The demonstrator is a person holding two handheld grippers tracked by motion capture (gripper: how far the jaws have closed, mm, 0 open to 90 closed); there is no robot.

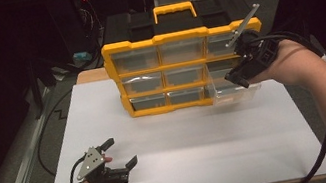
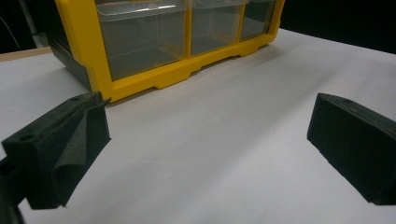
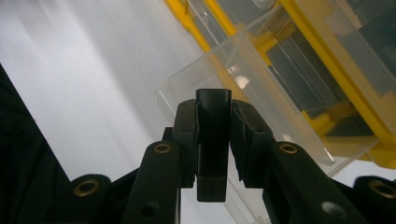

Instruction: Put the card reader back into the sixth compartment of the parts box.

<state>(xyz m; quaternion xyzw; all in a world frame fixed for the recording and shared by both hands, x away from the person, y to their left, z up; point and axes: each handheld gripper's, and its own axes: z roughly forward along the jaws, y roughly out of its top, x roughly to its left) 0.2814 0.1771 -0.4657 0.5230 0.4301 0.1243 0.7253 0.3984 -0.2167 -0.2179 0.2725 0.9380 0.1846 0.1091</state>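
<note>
A yellow organiser (image 1: 162, 71) with clear drawers stands upright at the back of the white board. Its bottom-right clear drawer (image 1: 232, 93) is drawn out toward the right front. My right gripper (image 1: 237, 76) is shut on that drawer's front wall. In the right gripper view my jaws (image 3: 213, 121) pinch the edge of the clear drawer (image 3: 261, 84), with the organiser's yellow frame (image 3: 327, 51) behind it. My left gripper (image 1: 121, 152) rests open on the board at the front left, with nothing between its fingers. The left gripper view has those jaws (image 2: 210, 140) wide apart, facing the organiser (image 2: 154, 79).
The white board (image 1: 188, 158) covers the table. A cable (image 1: 316, 166) trails from the right hand off the front right edge. Dark equipment and cables lie behind and to the left of the table.
</note>
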